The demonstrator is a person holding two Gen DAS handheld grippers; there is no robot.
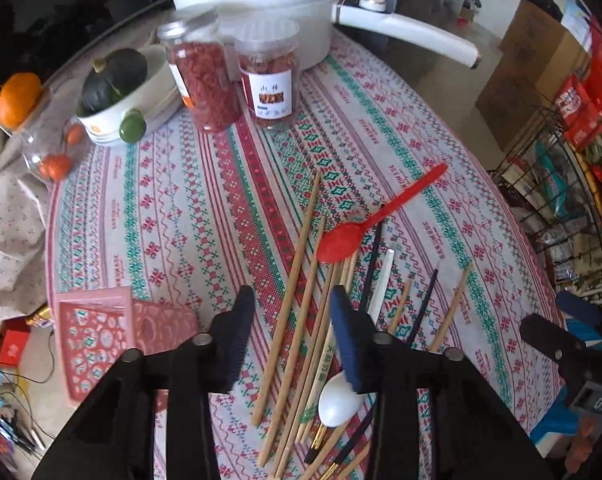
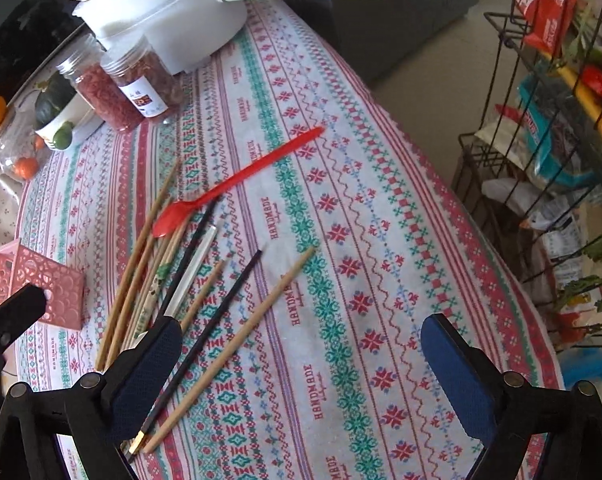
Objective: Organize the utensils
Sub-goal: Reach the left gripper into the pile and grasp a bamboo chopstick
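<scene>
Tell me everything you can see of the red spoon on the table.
The red spoon is one piece of glossy, slightly translucent plastic, as it looks: an oval bowl and a long, thin handle tapering to a point. It lies flat on the patterned tablecloth, handle angled away toward the far edge. Its bowl rests on the tips of the bamboo chopsticks. Neither set of tongs touches it.
</scene>
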